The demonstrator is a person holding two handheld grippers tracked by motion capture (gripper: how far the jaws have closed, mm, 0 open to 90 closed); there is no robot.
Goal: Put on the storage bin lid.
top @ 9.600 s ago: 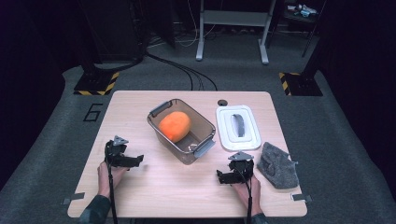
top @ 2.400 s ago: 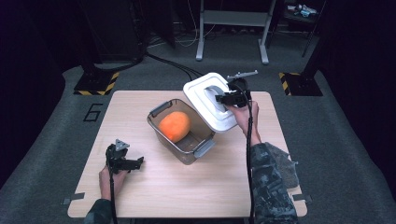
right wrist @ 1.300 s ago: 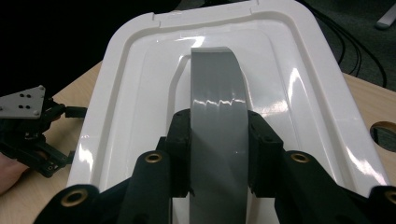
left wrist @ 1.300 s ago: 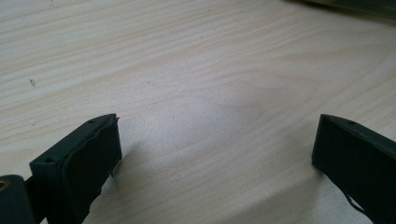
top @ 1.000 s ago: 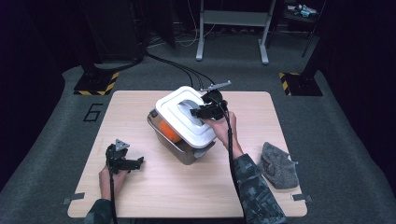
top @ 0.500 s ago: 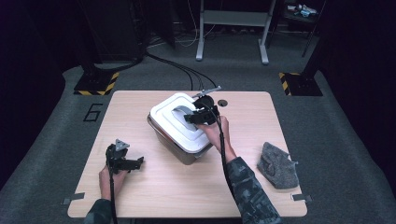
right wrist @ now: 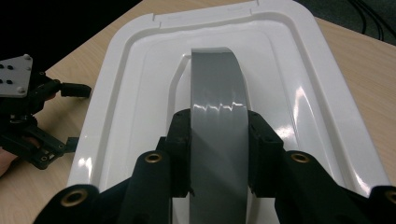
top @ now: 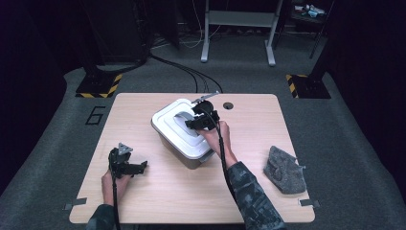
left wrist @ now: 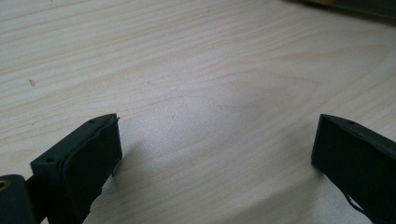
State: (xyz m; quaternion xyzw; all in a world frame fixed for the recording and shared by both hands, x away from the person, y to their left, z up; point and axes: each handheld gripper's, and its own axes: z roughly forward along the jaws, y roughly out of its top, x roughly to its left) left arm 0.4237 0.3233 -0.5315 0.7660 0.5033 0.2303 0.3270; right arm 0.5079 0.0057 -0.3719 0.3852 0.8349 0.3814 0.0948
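The room is dark, with a grey carpeted floor [top: 344, 124] all round and black cables [top: 184, 72] running across it toward the far side. A grey metal stand [top: 238, 26] rises at the back, and yellow-and-black striped blocks [top: 98, 86] sit on the floor off the far corners. In the middle stands the desk [top: 158, 201], a pale wood-grain top with rounded corners and a small dark hole near its far edge.

On the desk, just left of centre, sits a grey box [top: 184, 155] with a white lid [top: 173, 125] lying on top of it. The right hand-held gripper [top: 201, 120] is clamped on the lid's grey handle [right wrist: 217, 116], its black pads pressed to both sides of the strip. A crumpled grey cloth [top: 285, 169] lies near the right edge, well apart from the box.

The left hand-held gripper [top: 125, 163] rests near the front left, jaws spread wide over bare wood with nothing between them.
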